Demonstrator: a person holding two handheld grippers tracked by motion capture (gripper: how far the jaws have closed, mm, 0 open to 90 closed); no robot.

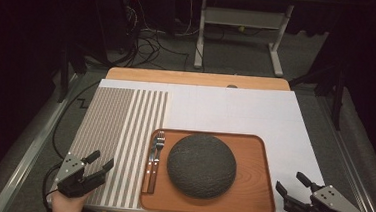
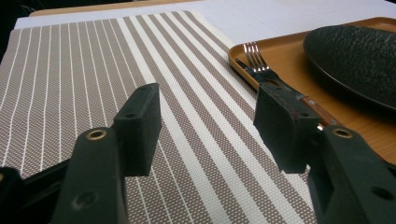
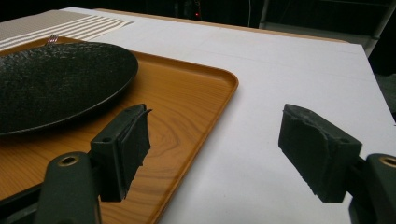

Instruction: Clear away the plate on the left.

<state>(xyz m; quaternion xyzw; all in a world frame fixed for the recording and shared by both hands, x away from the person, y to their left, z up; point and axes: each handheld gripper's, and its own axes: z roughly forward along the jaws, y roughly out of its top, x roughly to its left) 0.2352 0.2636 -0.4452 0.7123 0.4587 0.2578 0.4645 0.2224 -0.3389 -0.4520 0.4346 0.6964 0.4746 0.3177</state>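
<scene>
A wooden tray (image 1: pixel 249 200) lies at the front middle of the table and carries a dark round plate (image 1: pixel 201 164). A fork (image 1: pixel 159 143) and a knife (image 1: pixel 151 151) with wooden handles lie side by side along the tray's left edge. My left gripper (image 1: pixel 100 163) hovers open over the striped placemat (image 1: pixel 120 121) at the front left, nothing between its jaws. In the left gripper view the fork (image 2: pixel 256 58) lies just beyond the right jaw. My right gripper (image 1: pixel 292 186) stands open over the white table cover, right of the tray (image 3: pixel 187 107), also empty. The plate (image 3: pixel 56 79) shows to its left.
A white cover (image 1: pixel 256 111) spreads over the table's right and back, with a bare wooden strip (image 1: pixel 198 78) along the far edge. Beyond the table stand a white frame (image 1: pixel 242 24) and loose cables (image 1: pixel 150 43) on the floor.
</scene>
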